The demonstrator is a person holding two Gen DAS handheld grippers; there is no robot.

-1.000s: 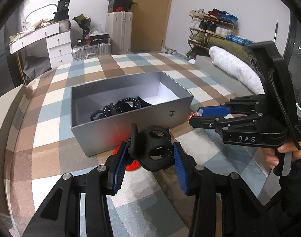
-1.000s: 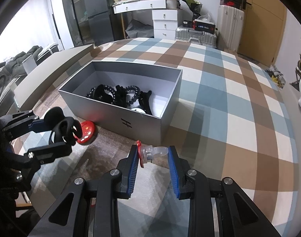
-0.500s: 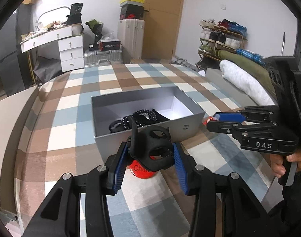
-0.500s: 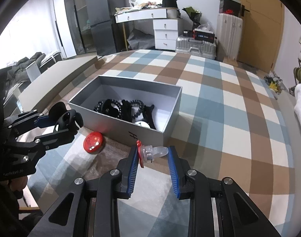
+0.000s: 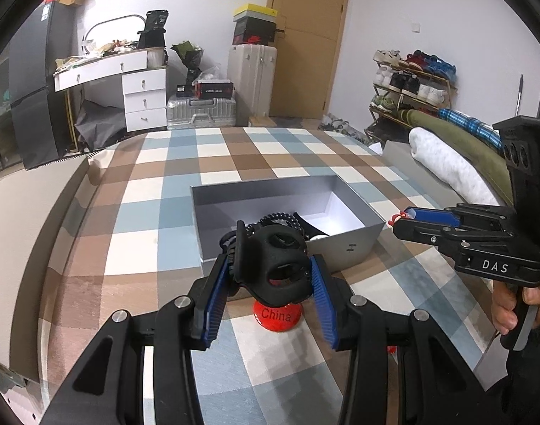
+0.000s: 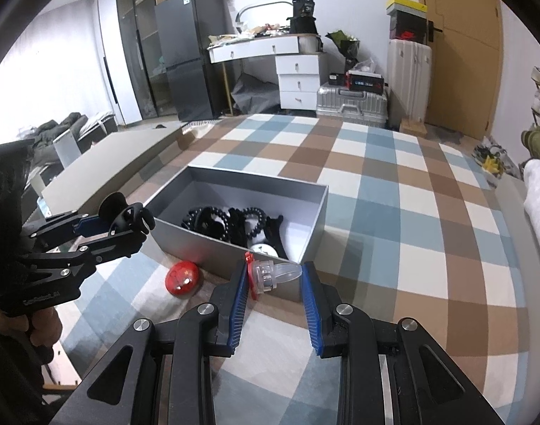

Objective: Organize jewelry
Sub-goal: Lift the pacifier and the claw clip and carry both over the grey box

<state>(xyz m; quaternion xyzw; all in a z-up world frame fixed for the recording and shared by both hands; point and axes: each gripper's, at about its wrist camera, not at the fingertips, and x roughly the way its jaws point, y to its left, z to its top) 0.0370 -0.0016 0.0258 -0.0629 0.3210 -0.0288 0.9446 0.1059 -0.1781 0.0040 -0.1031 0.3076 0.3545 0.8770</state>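
Observation:
My left gripper is shut on a black hollow ring-shaped piece and holds it above the checkered cloth, near the front wall of the grey open box. In the right wrist view it hovers left of the box. My right gripper is shut on a clear plastic piece with a red cap, just in front of the box; it also shows in the left wrist view. Black bead bracelets lie inside the box.
A red round badge marked "China" lies on the cloth before the box, also in the right wrist view. Rolled bedding lies at the right. A desk, suitcases and a fridge stand beyond the checkered surface.
Both grippers have risen and pulled back from the box, each holding its piece. The box and red badge look smaller and farther away.

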